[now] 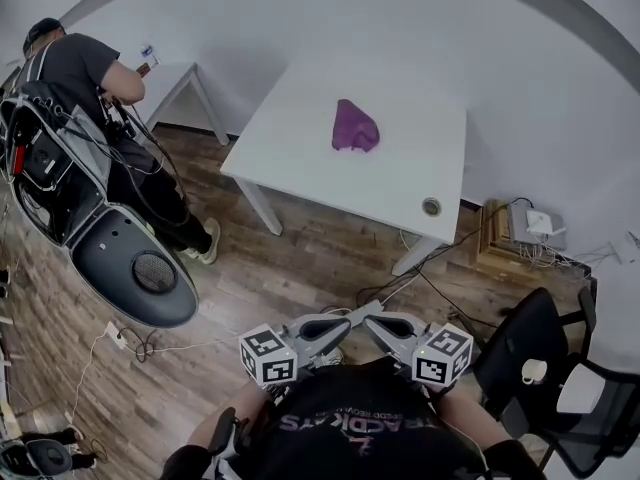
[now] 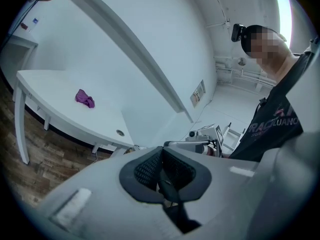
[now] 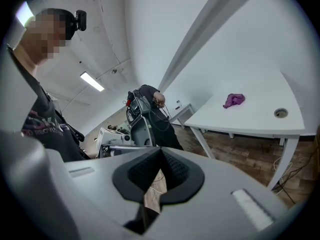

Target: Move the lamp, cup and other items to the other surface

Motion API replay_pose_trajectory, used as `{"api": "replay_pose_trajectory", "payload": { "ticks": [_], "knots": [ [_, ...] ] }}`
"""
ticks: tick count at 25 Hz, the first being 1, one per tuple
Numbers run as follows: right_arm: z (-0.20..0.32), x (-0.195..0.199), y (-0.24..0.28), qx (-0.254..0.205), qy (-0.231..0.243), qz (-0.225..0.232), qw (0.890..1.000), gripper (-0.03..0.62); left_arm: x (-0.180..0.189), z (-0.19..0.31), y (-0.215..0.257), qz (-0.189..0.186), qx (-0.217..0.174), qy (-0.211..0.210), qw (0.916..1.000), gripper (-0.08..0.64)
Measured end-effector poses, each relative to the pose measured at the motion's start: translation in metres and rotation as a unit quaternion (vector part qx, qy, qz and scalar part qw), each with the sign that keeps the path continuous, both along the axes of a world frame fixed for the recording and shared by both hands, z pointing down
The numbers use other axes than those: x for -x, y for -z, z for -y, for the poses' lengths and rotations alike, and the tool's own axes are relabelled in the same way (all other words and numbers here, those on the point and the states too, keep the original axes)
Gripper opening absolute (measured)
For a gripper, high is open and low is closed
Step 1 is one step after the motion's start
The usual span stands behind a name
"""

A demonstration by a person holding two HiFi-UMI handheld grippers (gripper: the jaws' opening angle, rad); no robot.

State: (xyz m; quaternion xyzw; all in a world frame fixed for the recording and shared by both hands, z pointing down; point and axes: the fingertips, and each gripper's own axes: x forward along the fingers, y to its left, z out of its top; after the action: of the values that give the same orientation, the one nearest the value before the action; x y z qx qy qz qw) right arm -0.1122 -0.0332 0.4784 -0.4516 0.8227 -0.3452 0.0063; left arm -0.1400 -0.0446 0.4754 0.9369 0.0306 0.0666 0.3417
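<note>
A crumpled purple cloth (image 1: 355, 128) (image 2: 84, 98) (image 3: 234, 100) lies alone on the white table (image 1: 300, 138) (image 2: 50, 86) (image 3: 260, 116) ahead of me. I see no lamp or cup in any view. Both grippers are held close to my chest, well short of the table, with their tips turned toward each other. My left gripper (image 1: 345, 320) (image 2: 161, 151) is shut with nothing in it. My right gripper (image 1: 378, 320) (image 3: 161, 151) is also shut and empty.
Another person (image 1: 90, 78) stands at the far left by a smaller white table (image 1: 175, 73) and a dark rig (image 1: 135, 263). A black office chair (image 1: 540, 368) is at my right. Cables (image 1: 420, 278) trail over the wooden floor between me and the table.
</note>
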Motion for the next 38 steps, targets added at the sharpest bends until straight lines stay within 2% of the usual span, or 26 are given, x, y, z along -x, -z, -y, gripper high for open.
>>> {"api": "replay_pose_trajectory", "payload": {
  "ticks": [11,25,38],
  "knots": [
    [0.001,0.000,-0.005,0.009,0.000,-0.003,1.000,0.005,-0.002,0.001,0.001,-0.008,-0.006,-0.005,0.9999,0.000],
    [0.002,0.012,-0.010,0.015,0.019,-0.006,1.000,0.005,0.007,0.003,-0.004,-0.004,0.004,0.009,0.9999,-0.002],
    [-0.001,0.012,-0.010,0.013,0.013,0.000,1.000,0.005,0.008,0.001,-0.004,-0.001,0.001,0.005,1.0000,0.000]
  ]
}}
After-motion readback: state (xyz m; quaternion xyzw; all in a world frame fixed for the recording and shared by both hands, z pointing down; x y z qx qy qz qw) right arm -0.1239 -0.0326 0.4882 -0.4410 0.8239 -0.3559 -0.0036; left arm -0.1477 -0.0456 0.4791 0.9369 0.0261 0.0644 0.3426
